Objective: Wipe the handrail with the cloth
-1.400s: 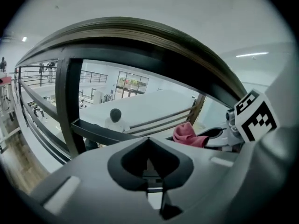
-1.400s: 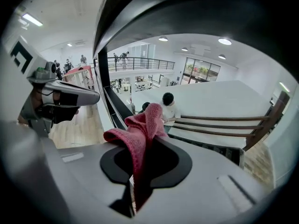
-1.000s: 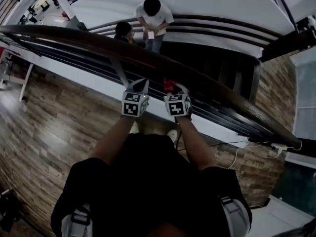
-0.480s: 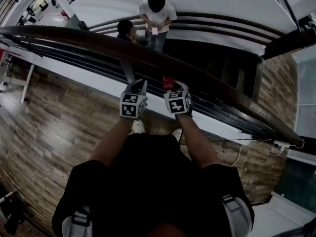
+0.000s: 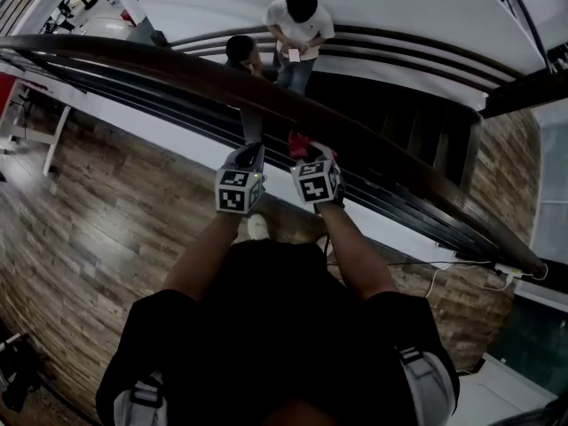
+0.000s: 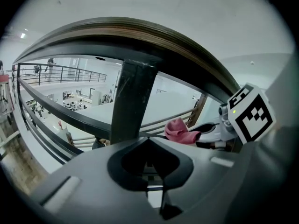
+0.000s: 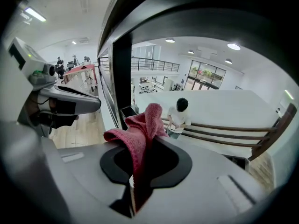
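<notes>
A dark wooden handrail point(image 5: 266, 96) curves across the head view from upper left to lower right, on black rails and posts. My right gripper point(image 5: 306, 153) is shut on a red cloth point(image 5: 299, 145) and sits just below the rail. The cloth point(image 7: 140, 129) bunches up out of the shut jaws in the right gripper view, with the rail point(image 7: 196, 13) arching close overhead. My left gripper point(image 5: 247, 156) is beside it on the left, shut and holding nothing, in front of a black post point(image 6: 131, 101). The left gripper view also shows the cloth point(image 6: 180, 132).
Beyond the railing is a drop to a lower floor and stairs point(image 5: 390, 114), where two people point(image 5: 297, 29) stand. Wood flooring point(image 5: 98, 211) lies on my side. A white cable and plug point(image 5: 506, 269) lie at the right. A black rail post point(image 7: 122, 73) stands close ahead.
Both grippers have shifted slightly up and left along the rail, staying side by side. The scene beyond has slid right. The cloth stays gripped.
</notes>
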A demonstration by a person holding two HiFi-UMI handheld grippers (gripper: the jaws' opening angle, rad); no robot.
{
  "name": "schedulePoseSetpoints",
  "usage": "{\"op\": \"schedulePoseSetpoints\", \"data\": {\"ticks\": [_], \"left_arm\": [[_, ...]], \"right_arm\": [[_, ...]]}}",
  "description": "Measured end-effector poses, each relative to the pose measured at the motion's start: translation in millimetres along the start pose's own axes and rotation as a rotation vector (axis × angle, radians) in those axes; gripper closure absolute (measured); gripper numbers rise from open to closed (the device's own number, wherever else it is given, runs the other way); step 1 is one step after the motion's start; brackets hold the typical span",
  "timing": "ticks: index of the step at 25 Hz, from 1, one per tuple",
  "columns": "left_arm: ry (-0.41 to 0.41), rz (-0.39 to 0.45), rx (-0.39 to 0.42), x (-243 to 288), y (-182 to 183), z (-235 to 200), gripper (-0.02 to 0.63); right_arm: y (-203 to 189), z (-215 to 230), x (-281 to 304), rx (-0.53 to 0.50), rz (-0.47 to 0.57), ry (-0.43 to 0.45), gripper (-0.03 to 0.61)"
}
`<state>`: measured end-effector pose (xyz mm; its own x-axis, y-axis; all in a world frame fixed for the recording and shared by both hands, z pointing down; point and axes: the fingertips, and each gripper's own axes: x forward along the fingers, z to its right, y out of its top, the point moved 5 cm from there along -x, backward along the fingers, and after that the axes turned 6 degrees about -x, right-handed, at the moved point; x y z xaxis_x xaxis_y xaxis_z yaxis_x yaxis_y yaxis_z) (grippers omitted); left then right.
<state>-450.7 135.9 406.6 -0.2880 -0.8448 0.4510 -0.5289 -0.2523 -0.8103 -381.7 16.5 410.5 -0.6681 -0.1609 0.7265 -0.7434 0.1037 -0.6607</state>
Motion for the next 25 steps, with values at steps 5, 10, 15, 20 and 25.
{"op": "schedulePoseSetpoints", "data": {"ticks": [5, 10, 15, 20, 25], "left_arm": [[0.022, 0.004, -0.017, -6, -2, -12, 0.615], [0.038, 0.010, -0.030, -11, 0, -24, 0.615], [0.053, 0.014, -0.044, -14, -2, -30, 0.615], [0.073, 0.013, -0.053, -20, -4, -38, 0.615], [0.089, 0.017, -0.064, -28, -5, -45, 0.615]], "right_arm": [[6, -12, 7, -0.012, -0.010, 0.014, 0.531], [20, -20, 13, -0.032, 0.000, 0.031, 0.531], [28, -25, 18, -0.051, 0.016, 0.052, 0.531], [32, -33, 24, -0.060, 0.009, 0.069, 0.531], [37, -43, 31, -0.069, 0.020, 0.087, 0.531]]}}
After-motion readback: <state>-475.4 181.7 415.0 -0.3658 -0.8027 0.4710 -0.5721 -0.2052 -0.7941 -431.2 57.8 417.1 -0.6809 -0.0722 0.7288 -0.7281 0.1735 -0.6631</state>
